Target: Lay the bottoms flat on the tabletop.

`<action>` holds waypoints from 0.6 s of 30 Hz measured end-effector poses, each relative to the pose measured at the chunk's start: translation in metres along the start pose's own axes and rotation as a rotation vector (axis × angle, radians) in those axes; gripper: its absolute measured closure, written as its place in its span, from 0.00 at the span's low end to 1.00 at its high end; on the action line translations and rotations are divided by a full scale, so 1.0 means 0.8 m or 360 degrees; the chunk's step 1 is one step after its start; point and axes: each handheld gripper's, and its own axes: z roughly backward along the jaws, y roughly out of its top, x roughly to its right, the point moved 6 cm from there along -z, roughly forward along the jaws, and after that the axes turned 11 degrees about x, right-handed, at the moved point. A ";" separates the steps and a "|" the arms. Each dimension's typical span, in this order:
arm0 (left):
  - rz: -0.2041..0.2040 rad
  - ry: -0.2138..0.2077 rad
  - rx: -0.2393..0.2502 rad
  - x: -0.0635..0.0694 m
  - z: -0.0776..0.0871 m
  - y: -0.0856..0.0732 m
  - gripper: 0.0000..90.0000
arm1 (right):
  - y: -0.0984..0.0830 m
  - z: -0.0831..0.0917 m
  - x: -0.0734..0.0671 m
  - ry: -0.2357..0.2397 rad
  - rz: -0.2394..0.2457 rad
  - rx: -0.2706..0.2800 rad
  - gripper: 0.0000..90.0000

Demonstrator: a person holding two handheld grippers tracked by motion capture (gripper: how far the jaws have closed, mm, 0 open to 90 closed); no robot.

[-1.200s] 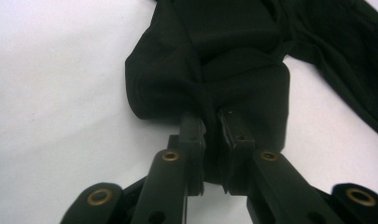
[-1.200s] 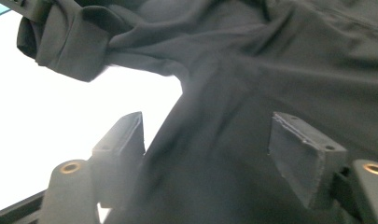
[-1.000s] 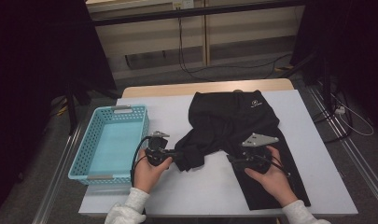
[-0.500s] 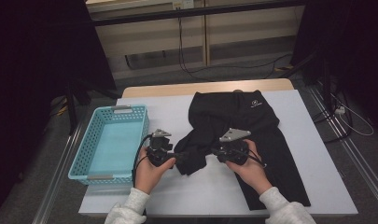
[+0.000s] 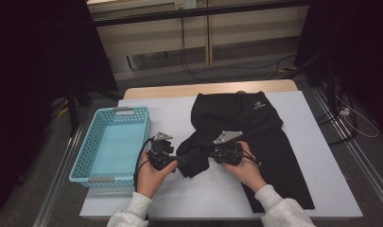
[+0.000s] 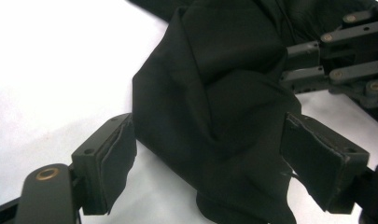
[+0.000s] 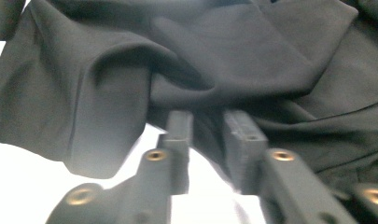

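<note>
High view: black trousers (image 5: 255, 132) are spread on the counter (image 5: 321, 156), one folded leg end bunched between both hand-held grippers. Left hand-held gripper (image 6: 210, 158) has just been opened, cloth unpinched between its pads. Right hand-held gripper (image 7: 207, 140) has just been closed on the cloth.
</note>
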 end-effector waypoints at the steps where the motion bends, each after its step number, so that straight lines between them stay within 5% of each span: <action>1: -0.0002 0.0003 -0.0001 -0.001 0.000 -0.001 0.21 | 0.000 0.000 0.000 0.0007 -0.0014 0.0000 0.94; 6: 0.0007 0.0014 0.0014 -0.004 0.002 0.002 0.20 | 0.000 0.001 0.006 0.0040 -0.0093 0.0008 0.99; 12: 0.0015 0.0038 0.0001 -0.007 0.000 0.000 0.21 | 0.001 0.021 0.009 0.0035 -0.0054 -0.0024 0.99; 18: 0.0022 0.0037 -0.0050 -0.005 -0.011 -0.010 0.38 | 0.000 0.035 0.013 0.0034 -0.0063 -0.0015 0.99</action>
